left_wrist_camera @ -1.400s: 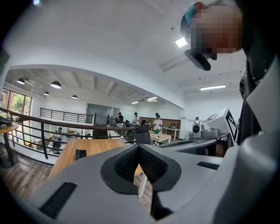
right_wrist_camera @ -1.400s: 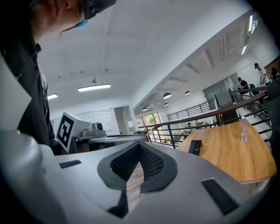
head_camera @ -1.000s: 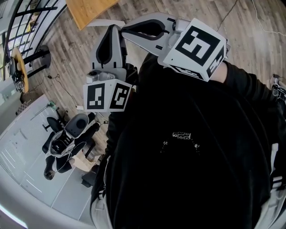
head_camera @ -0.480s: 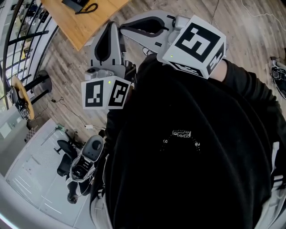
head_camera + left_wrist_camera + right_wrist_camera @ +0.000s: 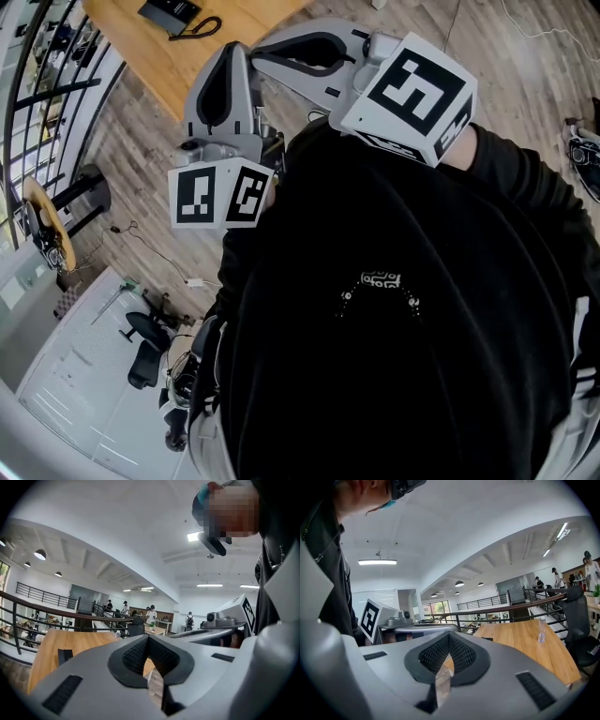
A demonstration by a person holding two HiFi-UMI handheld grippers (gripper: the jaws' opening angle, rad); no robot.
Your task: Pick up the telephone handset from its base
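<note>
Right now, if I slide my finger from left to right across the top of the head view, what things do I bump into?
black railing → telephone on the wooden table → left tool → right tool → shoe

Black top [image 5: 422, 375], white chest print [image 5: 380, 278]; grey left gripper [image 5: 235, 51], right gripper [image 5: 262, 58].

Plank floor [image 5: 141, 159], wooden table [image 5: 253, 19] (railing [image 5: 511, 605] beyond).
</note>
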